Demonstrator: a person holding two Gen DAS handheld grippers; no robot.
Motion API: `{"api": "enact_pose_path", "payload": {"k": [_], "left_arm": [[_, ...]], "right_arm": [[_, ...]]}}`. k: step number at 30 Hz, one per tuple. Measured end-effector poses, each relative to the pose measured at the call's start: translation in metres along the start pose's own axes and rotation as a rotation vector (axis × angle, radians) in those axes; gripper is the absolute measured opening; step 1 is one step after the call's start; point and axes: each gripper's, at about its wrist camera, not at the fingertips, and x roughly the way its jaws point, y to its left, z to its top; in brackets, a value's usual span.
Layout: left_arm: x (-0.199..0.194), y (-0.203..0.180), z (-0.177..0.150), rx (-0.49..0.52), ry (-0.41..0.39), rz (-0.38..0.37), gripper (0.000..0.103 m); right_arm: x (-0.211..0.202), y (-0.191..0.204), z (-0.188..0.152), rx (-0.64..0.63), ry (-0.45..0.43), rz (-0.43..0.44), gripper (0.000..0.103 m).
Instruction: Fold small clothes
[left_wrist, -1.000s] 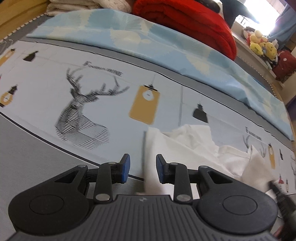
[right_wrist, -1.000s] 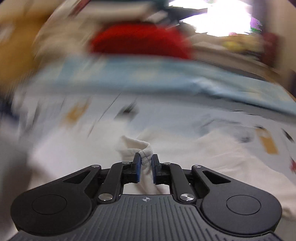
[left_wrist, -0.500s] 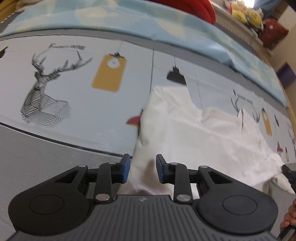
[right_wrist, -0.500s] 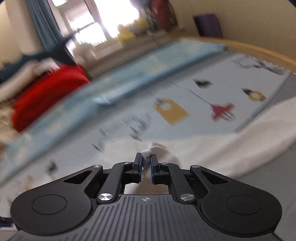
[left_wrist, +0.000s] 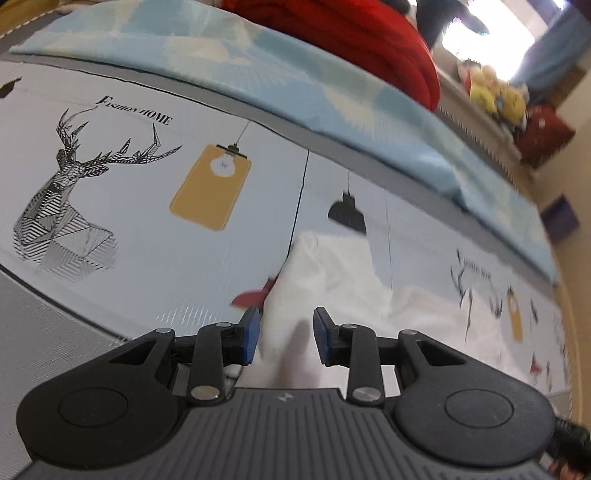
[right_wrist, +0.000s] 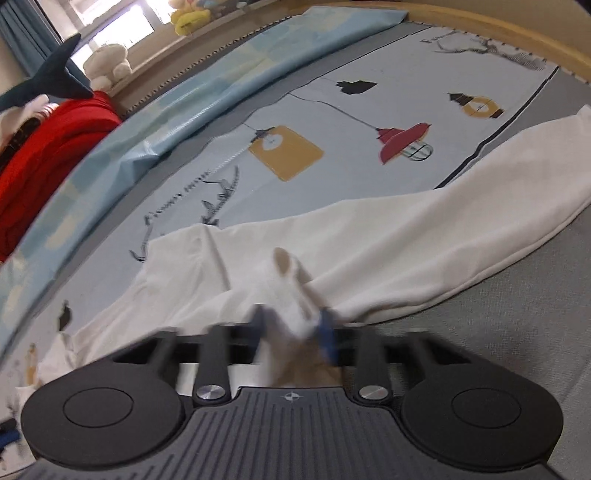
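White garment (right_wrist: 406, 229) sprawls across the printed mat (right_wrist: 369, 110). Right gripper (right_wrist: 293, 325), jaws just tightening, pinches a bunched fold. Left gripper (left_wrist: 282, 332), jaws just easing wider, straddles the cloth's end without squeezing it.

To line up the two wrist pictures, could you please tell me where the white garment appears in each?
Left wrist: the white garment lies low and centre-right, running down between the fingers.
Right wrist: it stretches across the middle, from lower left to the right edge.
Shared landmark: the red blanket, top centre in the left wrist view, at the left edge in the right.
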Motion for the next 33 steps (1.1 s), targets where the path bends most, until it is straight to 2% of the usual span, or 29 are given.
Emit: {"api": "enact_pose_path", "payload": {"k": [2, 4, 6, 7, 9, 10, 11, 13, 15, 18, 19, 20, 22, 24, 27, 29, 31, 33], "left_arm": [[0.006, 0.003, 0.003, -0.032, -0.022, -0.022, 0.037], [0.014, 0.006, 0.004, -0.050, -0.029, -0.027, 0.038], [0.023, 0.008, 0.007, -0.068, -0.018, -0.029, 0.038], [0.027, 0.008, 0.007, -0.068, -0.014, -0.030, 0.038], [0.034, 0.006, 0.008, -0.046, -0.003, -0.025, 0.033], [0.036, 0.006, 0.008, -0.029, 0.006, -0.031, 0.004], [0.036, 0.005, 0.009, -0.011, 0.002, -0.033, 0.004], [0.022, 0.010, 0.013, -0.003, -0.070, 0.011, 0.004], [0.008, 0.019, 0.021, -0.018, -0.123, 0.056, 0.004], [0.006, 0.034, 0.028, -0.040, -0.100, 0.085, 0.008], [0.006, 0.036, 0.029, -0.032, -0.087, 0.103, 0.012], [0.003, 0.037, 0.030, -0.031, -0.093, 0.122, 0.014], [-0.009, 0.035, 0.030, -0.026, -0.106, 0.101, 0.014], [-0.016, 0.030, 0.030, -0.011, -0.069, 0.025, 0.014], [-0.012, 0.012, 0.018, 0.109, 0.079, -0.052, 0.020], [-0.002, 0.002, -0.001, 0.219, 0.175, -0.029, 0.021], [0.008, 0.001, -0.020, 0.271, 0.251, -0.001, 0.021], [0.017, 0.007, -0.036, 0.324, 0.313, 0.034, 0.021]], "right_arm": [[-0.008, 0.000, 0.002, 0.008, -0.036, 0.034, 0.007], [-0.026, 0.006, 0.005, 0.001, -0.118, 0.146, 0.006], [-0.048, 0.018, 0.006, -0.066, -0.220, 0.260, 0.006], [-0.053, 0.021, 0.006, -0.084, -0.240, 0.279, 0.006], [-0.049, 0.019, 0.007, -0.077, -0.227, 0.258, 0.006], [-0.043, 0.017, 0.008, -0.072, -0.200, 0.226, 0.006], [-0.036, 0.016, 0.008, -0.069, -0.171, 0.190, 0.006], [-0.028, 0.014, 0.008, -0.058, -0.146, 0.151, 0.006], [-0.034, 0.020, 0.008, -0.068, -0.182, 0.189, 0.006], [-0.044, 0.036, 0.004, -0.119, -0.243, 0.262, 0.006], [-0.040, 0.040, 0.005, -0.130, -0.224, 0.245, 0.007], [-0.030, 0.043, 0.003, -0.142, -0.175, 0.186, 0.008], [-0.008, 0.039, 0.001, -0.123, -0.073, 0.066, 0.009], [0.011, 0.029, -0.002, -0.083, 0.015, -0.038, 0.012], [0.012, 0.022, 0.000, -0.059, 0.002, -0.057, 0.012], [0.008, 0.022, 0.003, -0.082, -0.028, -0.050, 0.012], [0.013, 0.020, 0.004, -0.067, -0.009, -0.037, 0.014], [0.021, 0.016, 0.004, -0.036, 0.033, -0.035, 0.024]]}}
